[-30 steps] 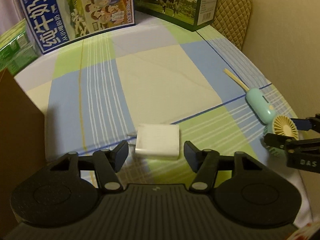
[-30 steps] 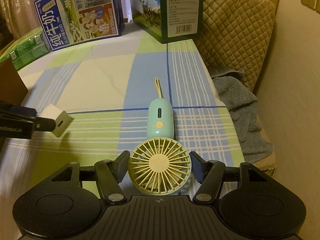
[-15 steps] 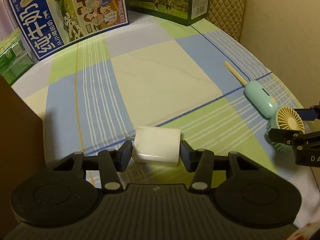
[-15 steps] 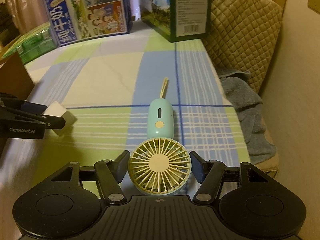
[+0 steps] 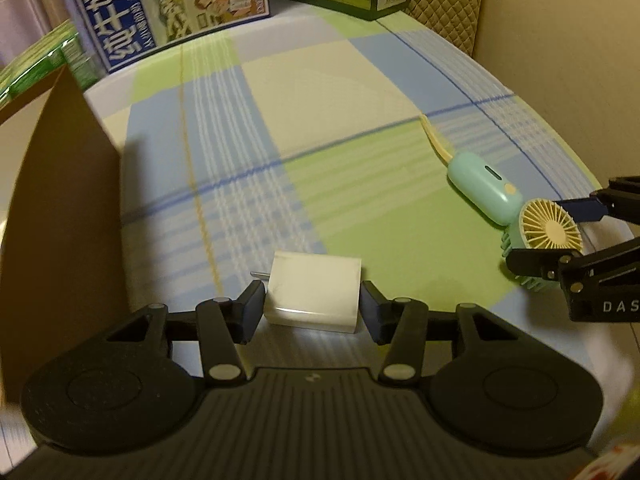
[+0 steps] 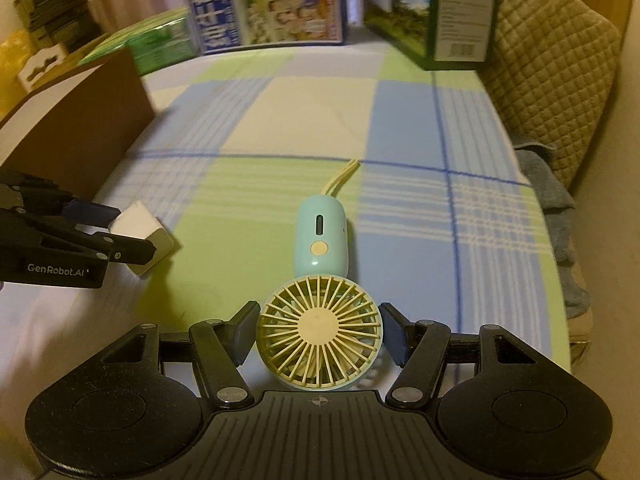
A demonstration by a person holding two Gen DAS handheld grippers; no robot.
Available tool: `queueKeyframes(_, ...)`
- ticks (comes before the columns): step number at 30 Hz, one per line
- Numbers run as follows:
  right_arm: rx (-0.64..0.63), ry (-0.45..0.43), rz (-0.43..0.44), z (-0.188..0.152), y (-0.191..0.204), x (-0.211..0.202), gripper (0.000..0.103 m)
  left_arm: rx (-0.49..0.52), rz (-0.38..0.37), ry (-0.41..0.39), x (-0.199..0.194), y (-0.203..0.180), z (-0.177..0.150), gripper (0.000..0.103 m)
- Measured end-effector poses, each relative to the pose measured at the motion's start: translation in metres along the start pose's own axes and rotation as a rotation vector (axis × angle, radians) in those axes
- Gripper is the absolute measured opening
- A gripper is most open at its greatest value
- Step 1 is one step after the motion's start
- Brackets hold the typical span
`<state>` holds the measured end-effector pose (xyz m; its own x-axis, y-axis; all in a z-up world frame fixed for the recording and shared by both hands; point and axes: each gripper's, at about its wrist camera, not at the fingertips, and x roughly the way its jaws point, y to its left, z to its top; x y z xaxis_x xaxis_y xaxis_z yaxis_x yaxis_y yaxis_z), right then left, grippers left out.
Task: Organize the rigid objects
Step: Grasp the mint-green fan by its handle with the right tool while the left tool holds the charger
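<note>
Left gripper [image 5: 312, 307] pinched on a white charger block [image 5: 314, 298], one pad tight on each side, just off the checked cloth [image 5: 340, 92] and near a brown cardboard box [image 5: 60, 200] on its left. Right gripper [image 6: 318, 335] closed around the round head of a small green hand fan [image 6: 319, 334], both pads against its rim. Fan handle stuck out ahead, yellow strap [image 6: 340, 178] trailing on the cloth. Two milk cartons [image 6: 272, 0] stood far back.
</note>
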<state>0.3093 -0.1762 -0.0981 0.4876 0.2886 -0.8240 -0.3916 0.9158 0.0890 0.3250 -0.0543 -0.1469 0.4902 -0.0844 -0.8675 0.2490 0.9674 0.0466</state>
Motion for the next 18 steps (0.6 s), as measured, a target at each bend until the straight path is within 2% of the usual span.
queueKeyframes(8,-0.031,0.018,0.035,-0.022,0.015,-0.014,0.061,-0.034,0.002,0.017,-0.024,0.000,-0.038,0.047)
queueKeyframes(18,-0.050,0.038,0.007,-0.021,0.022,-0.006,0.061,-0.054,0.019,-0.004,-0.024,-0.004,-0.042,0.048)
